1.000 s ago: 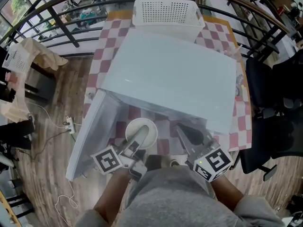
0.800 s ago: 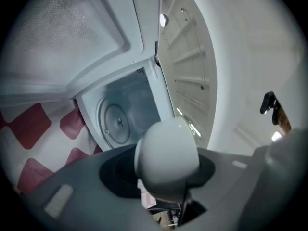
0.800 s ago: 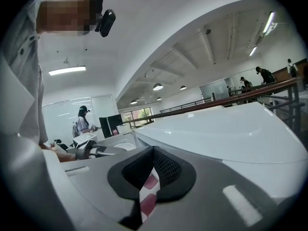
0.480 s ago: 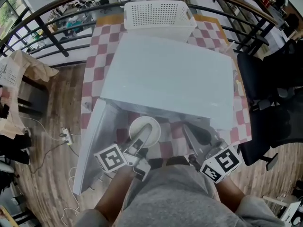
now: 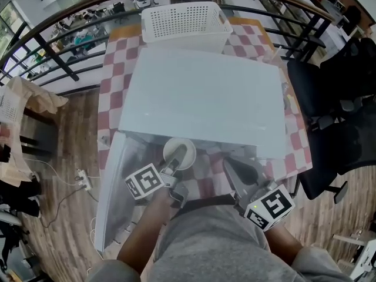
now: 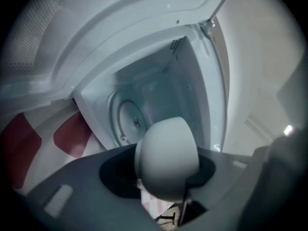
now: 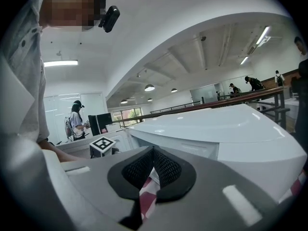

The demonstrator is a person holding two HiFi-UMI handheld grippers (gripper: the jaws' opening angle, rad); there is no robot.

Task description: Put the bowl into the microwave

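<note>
A white bowl [image 5: 179, 153] hangs just in front of the open microwave [image 5: 200, 98], and my left gripper [image 5: 175, 162] is shut on its rim. In the left gripper view the bowl [image 6: 168, 146] sits tilted between the dark pads [image 6: 115, 170], and beyond it lies the microwave's cavity with its round turntable [image 6: 131, 120]. My right gripper [image 5: 236, 170] is shut and holds nothing. It hovers in front of the microwave's right half. In the right gripper view its closed jaws point past the microwave's white top [image 7: 216, 124].
The microwave door [image 5: 114, 187] swings open to the left, over the table's front-left corner. A white perforated basket [image 5: 183, 21] stands behind the microwave on the checkered tablecloth [image 5: 111, 69]. A black chair [image 5: 335, 128] stands at the right; a railing runs behind the table.
My left gripper has carried the bowl forward and down, closer to the microwave's opening. The right gripper has hardly moved. The head view has shifted slightly.
</note>
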